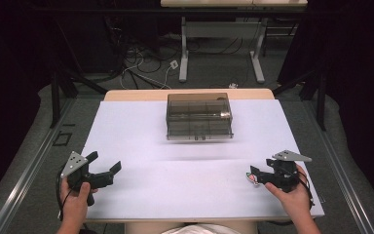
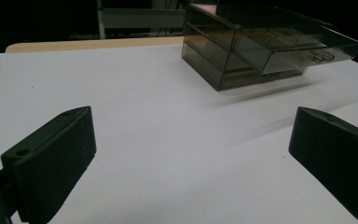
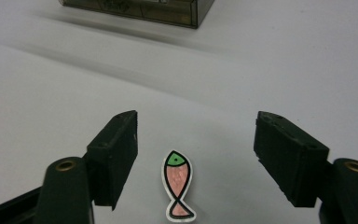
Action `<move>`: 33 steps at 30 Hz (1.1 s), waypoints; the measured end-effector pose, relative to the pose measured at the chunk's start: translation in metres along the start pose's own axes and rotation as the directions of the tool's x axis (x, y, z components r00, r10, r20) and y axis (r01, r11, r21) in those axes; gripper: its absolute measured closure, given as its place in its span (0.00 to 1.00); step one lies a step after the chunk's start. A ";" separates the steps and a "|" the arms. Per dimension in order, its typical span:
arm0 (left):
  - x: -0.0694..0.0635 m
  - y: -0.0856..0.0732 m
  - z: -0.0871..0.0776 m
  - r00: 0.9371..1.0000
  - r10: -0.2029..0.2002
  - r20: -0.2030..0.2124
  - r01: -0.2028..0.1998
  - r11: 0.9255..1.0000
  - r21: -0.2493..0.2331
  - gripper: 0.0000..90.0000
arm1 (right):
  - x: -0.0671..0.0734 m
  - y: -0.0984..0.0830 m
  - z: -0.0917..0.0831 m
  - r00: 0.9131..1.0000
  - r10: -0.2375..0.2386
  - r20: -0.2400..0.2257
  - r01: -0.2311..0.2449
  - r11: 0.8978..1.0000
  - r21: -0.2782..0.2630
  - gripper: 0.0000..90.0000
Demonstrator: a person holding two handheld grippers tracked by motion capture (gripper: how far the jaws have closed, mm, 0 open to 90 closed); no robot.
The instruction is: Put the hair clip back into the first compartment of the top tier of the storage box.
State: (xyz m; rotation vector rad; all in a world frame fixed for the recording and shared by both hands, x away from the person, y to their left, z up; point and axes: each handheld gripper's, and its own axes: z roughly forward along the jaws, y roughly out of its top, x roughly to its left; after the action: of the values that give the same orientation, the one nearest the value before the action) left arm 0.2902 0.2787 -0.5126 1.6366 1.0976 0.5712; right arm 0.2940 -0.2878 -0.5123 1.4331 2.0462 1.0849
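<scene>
While the right gripper (image 3: pixel 196 154) rests low at 4 o'clock on the white table (image 1: pixel 185 180), its 2 jaws stand apart, straddling the fish sticker (image 3: pixel 178 184) without contact. At 8 o'clock, the left gripper (image 1: pixel 106 165) is spread wide, nothing between. The drawer box (image 1: pixel 198 116) sits at 12 o'clock.

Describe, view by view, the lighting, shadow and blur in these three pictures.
High view: white table bright, surroundings dark, smoky drawer box fairly sharp. Left gripper view: near jaws soft, the box casts a smeared shadow. Right gripper view: fish sticker crisp between the jaws, the box edge blurred, streaky shadow beneath.
</scene>
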 end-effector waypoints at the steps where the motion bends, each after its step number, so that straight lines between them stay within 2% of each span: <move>1: 0.000 0.000 0.000 1.000 0.000 0.000 0.000 1.000 0.001 0.01 | 0.000 0.000 0.001 1.000 -0.001 0.000 0.001 1.000 0.005 0.37; 7: 0.000 0.000 0.000 1.000 -0.002 0.002 0.002 1.000 0.005 0.01 | -0.001 -0.001 0.005 1.000 0.024 -0.020 -0.023 0.998 0.057 0.44; 11: 0.000 0.000 0.000 1.000 0.001 0.002 -0.001 1.000 0.009 0.01 | 0.000 -0.002 0.008 0.999 0.042 -0.025 -0.040 0.996 0.086 0.44; 20: 0.000 0.000 0.001 1.000 0.007 0.002 -0.007 1.000 0.013 0.01 | 0.001 -0.004 0.013 0.998 0.064 -0.012 -0.062 0.991 0.118 0.51; 24: 0.000 -0.001 0.001 1.000 0.006 0.003 -0.006 1.000 0.013 0.01 | 0.001 -0.005 0.015 0.996 0.089 -0.006 -0.087 0.985 0.146 0.58; 33: 0.000 -0.001 0.001 1.000 0.016 -0.001 -0.016 1.000 0.020 0.01 | -0.001 -0.008 0.021 0.990 0.136 -0.022 -0.130 0.973 0.193 0.67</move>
State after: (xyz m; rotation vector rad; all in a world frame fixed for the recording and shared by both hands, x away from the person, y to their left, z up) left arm 0.2909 0.2778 -0.5137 1.6645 1.0949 0.5732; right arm 0.3043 -0.2827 -0.5311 1.6782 2.1548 0.9921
